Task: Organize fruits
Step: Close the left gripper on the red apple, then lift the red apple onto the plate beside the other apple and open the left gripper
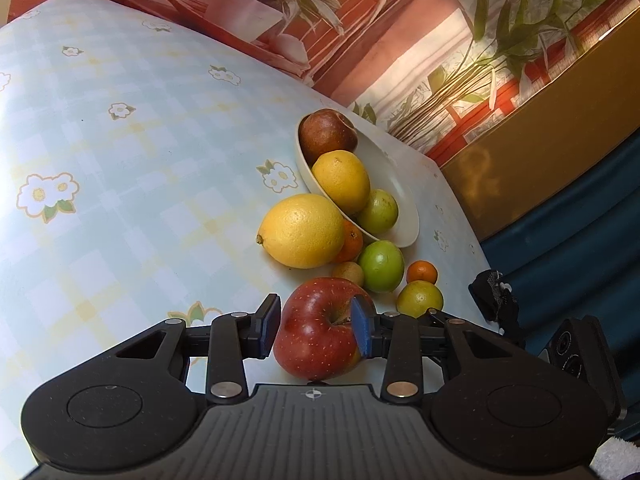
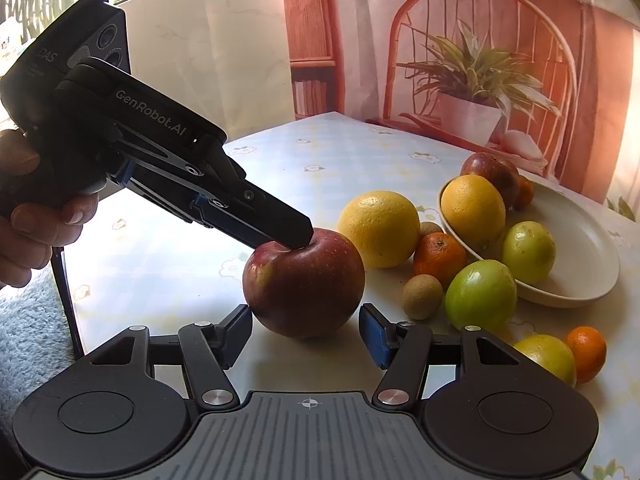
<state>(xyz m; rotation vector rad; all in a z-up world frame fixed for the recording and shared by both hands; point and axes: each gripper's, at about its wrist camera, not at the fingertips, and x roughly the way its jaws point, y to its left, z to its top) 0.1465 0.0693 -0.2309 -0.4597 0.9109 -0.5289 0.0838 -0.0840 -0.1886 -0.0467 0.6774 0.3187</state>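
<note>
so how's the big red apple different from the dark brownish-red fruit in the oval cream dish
The big red apple sits on the tablecloth, outside the dish; the dark brownish-red fruit lies inside the oval cream dish at its far end. The apple is brighter red and glossy, the other duller and browner. The left gripper brackets the apple; nothing touches the dark fruit. Both are roundish.

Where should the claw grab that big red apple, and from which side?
Grip the red apple across its widest middle, coming from the near, open side of the table. It sits stem dimple up, so the round flanks give the pads even contact. The far side is crowded by the lemon and small fruits.
</note>
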